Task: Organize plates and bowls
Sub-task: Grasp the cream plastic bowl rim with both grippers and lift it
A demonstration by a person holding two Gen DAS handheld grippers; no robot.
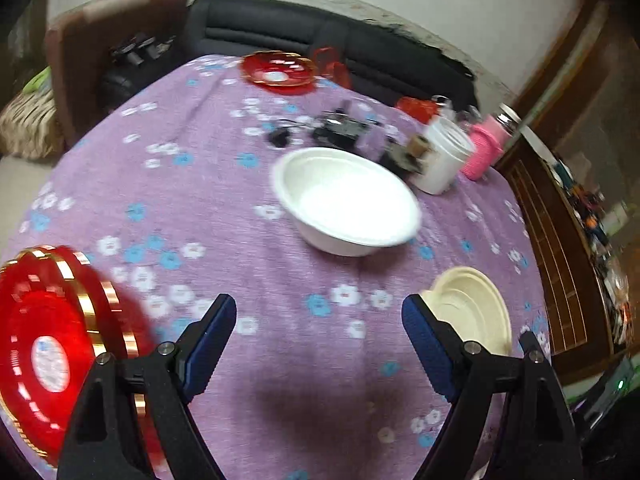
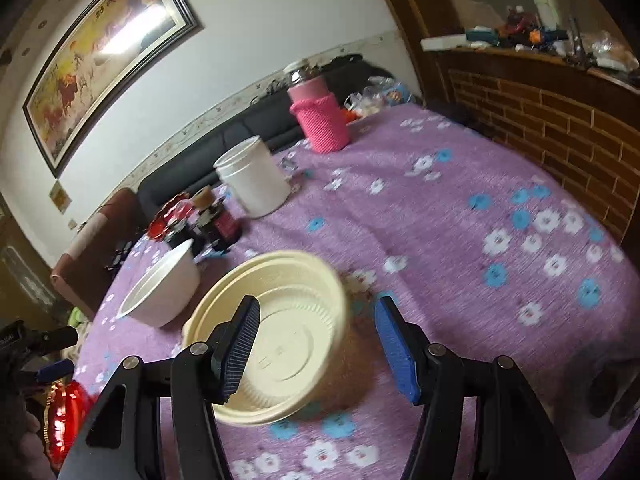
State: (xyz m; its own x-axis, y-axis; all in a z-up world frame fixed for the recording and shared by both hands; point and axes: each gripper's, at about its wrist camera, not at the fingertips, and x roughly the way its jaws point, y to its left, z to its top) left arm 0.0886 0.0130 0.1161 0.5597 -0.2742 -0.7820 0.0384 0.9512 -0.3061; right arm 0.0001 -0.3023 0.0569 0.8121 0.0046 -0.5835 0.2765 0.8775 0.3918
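A white bowl [image 1: 348, 200] [image 2: 164, 288] stands mid-table on the purple flowered cloth. A cream bowl [image 1: 472, 312] [image 2: 288, 336] sits nearer the table edge. My right gripper [image 2: 318, 346] is open over it: the left finger hangs above the bowl's inside, the right finger is outside its rim, and no pad presses on it. My left gripper [image 1: 320, 332] is open above bare cloth with nothing between its fingers. A red gold-rimmed plate [image 1: 48, 344] [image 2: 64, 420] lies just left of it. A second red plate [image 1: 278, 68] rests at the far edge.
A white jar [image 1: 444, 156] [image 2: 256, 180], a pink-sleeved bottle [image 1: 486, 148] [image 2: 322, 120] and small dark jars [image 2: 224, 220] crowd the back of the table. A black sofa [image 1: 280, 28] lies beyond, and a brick-faced counter [image 2: 560, 128] stands to the right.
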